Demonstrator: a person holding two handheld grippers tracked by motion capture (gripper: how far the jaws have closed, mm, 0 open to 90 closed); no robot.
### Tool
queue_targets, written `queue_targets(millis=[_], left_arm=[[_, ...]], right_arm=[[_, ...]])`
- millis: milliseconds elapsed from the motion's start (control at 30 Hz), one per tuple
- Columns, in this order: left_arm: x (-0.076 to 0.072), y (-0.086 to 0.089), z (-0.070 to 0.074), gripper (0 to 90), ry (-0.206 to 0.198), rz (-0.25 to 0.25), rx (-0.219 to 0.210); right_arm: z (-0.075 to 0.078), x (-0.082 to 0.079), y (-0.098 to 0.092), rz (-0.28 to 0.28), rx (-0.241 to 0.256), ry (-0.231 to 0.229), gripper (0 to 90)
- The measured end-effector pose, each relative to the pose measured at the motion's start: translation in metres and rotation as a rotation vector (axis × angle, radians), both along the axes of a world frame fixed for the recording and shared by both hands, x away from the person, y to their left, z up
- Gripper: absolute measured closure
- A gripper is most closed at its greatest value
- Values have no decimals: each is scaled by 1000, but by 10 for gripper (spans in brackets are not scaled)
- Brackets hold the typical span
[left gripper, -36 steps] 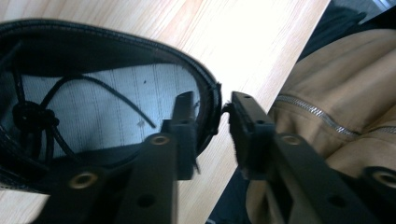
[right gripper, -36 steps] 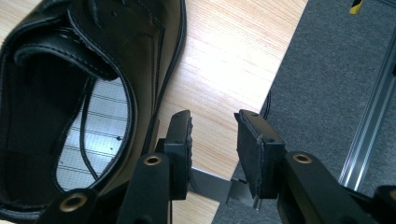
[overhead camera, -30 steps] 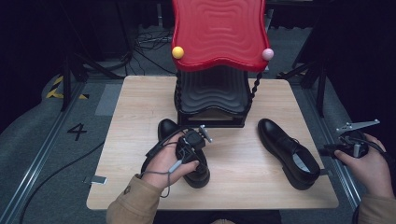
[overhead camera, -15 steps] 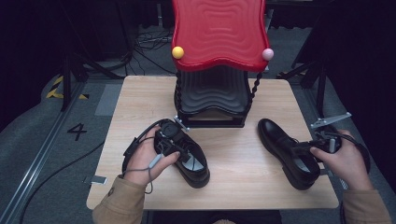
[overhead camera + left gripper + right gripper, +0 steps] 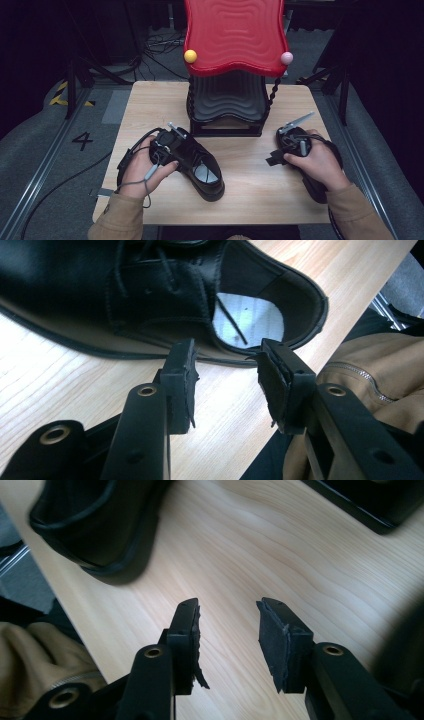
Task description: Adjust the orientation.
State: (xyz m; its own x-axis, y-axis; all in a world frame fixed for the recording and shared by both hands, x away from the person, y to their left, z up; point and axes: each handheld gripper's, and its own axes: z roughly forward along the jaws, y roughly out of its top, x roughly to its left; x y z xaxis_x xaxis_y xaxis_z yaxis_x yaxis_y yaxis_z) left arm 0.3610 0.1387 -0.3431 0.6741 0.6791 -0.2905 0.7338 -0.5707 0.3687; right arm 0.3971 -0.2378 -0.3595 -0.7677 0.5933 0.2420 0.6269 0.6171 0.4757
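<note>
High view: two black shoes sit on the tabletop [image 5: 150,105], in front of a black stand with a red wavy top [image 5: 234,35]. The left shoe [image 5: 202,167] lies left of centre, heel toward the person, its pale insole showing. The left tongs [image 5: 170,142] rest over that shoe's toe end, held in the left hand [image 5: 145,167], touching or just above the leather; I cannot tell which. The right shoe [image 5: 312,182] lies near the right edge, mostly covered by the right hand [image 5: 315,162]. The right tongs [image 5: 292,142] sit above its front part, with a grey plate sticking up toward the stand.

Left gripper view: the left tongs [image 5: 227,370] are released, jaws apart with nothing between them. The shoe [image 5: 150,295] lies just beyond the tips, side-on, its sole edge and heel opening right ahead of the gap. A tan sleeve [image 5: 370,375] shows at right.

Right gripper view: the right tongs [image 5: 227,625] are likewise released, jaws parted over bare wood. The right shoe [image 5: 95,520] lies off to the upper left, apart from the tips, and the stand's base [image 5: 370,500] is at upper right.
</note>
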Motion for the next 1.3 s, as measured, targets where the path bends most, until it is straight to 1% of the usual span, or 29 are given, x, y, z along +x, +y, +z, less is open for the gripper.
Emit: queue_targets(millis=[33,67,100,200,233,300,367,400,433,533,567,600,633,667,700,767,800,900,933,967,1033,1067,1100,1133,1167,1233,1300], left_arm=[[0,2,-1,583,-12,3,1],[0,3,-1,583,-14,16,-3],[0,5,-1,583,-18,22,-3],[0,9,-1,590,-11,30,-14],[0,10,-2,597,-12,35,-17],[1,13,-2,598,-4,38,-20],[1,14,-2,600,-6,40,-20],[1,15,-3,601,2,45,-21],[1,15,-3,601,2,45,-21],[2,17,-4,602,7,47,-22],[2,17,-4,603,7,47,-22],[2,18,-5,602,9,49,-22],[2,18,-5,602,9,49,-22],[2,18,-6,602,8,49,-23],[3,18,-6,601,7,50,-23],[3,18,-7,600,9,49,-24],[3,18,-7,588,10,51,-24],[4,16,-9,587,14,48,-17],[4,15,-10,587,19,48,-16],[4,15,-10,588,15,45,-13],[4,14,-11,584,15,47,-13],[4,14,-11,579,14,52,-12],[5,14,-11,579,15,52,-10],[5,14,-12,579,11,52,-11],[5,14,-12,579,11,52,-11],[5,13,-12,579,11,50,-10],[5,13,-12,579,10,51,-10]], right_arm=[[0,1,8,13,7,3,616],[-2,3,24,33,7,8,616],[-2,3,24,33,7,8,616],[-3,4,46,57,5,12,610],[-3,4,60,75,14,20,602],[-2,3,75,96,23,24,593],[-3,3,89,113,34,29,572],[-4,4,95,116,38,32,568],[-4,4,95,116,38,32,568],[-9,8,112,121,44,39,559],[-12,9,118,126,38,36,556],[-17,10,130,128,34,38,546],[-17,10,130,128,34,38,546],[-20,11,135,127,29,37,545],[-23,13,140,129,25,25,543],[-29,17,149,111,2,1,545],[-34,19,156,100,-8,-2,569],[-37,20,159,97,-16,-3,589],[-42,21,166,84,-28,3,681],[-44,22,166,73,-46,-7,725],[-44,22,165,28,-27,19,794],[-43,21,163,3,-18,25,823],[-43,21,161,-20,-18,18,857],[-44,20,160,-35,-11,15,869],[-44,20,160,-35,-11,15,869],[-44,17,158,-57,11,23,873],[-44,12,157,-71,20,13,875]])
